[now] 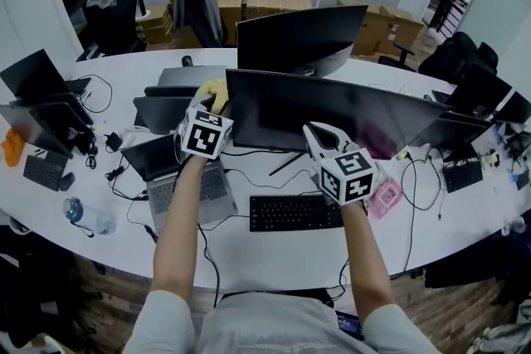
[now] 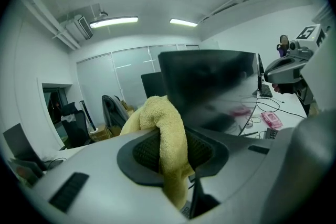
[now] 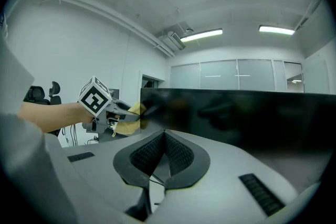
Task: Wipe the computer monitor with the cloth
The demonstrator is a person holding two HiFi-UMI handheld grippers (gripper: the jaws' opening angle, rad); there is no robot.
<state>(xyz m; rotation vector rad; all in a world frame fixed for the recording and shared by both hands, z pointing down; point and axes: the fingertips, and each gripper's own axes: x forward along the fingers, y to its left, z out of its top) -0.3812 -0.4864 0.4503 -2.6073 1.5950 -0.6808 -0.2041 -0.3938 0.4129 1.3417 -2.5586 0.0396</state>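
Note:
A wide dark monitor (image 1: 332,113) stands in the middle of the white desk. My left gripper (image 1: 214,101) is shut on a yellow cloth (image 1: 213,89) and holds it against the monitor's upper left corner. In the left gripper view the cloth (image 2: 165,134) hangs between the jaws, with the monitor (image 2: 210,86) just behind it. My right gripper (image 1: 319,137) hovers low in front of the screen, shut with nothing in it. In the right gripper view the jaws meet at the tips (image 3: 164,136), below the screen (image 3: 236,113); the left gripper (image 3: 123,115) and the cloth (image 3: 131,111) show at the screen's left edge.
A black keyboard (image 1: 294,213) lies under the monitor. A laptop (image 1: 178,174) sits to the left and a pink item (image 1: 386,199) to the right. A second monitor (image 1: 299,37) stands behind. More laptops, cables and a water bottle (image 1: 87,217) crowd the desk's left side.

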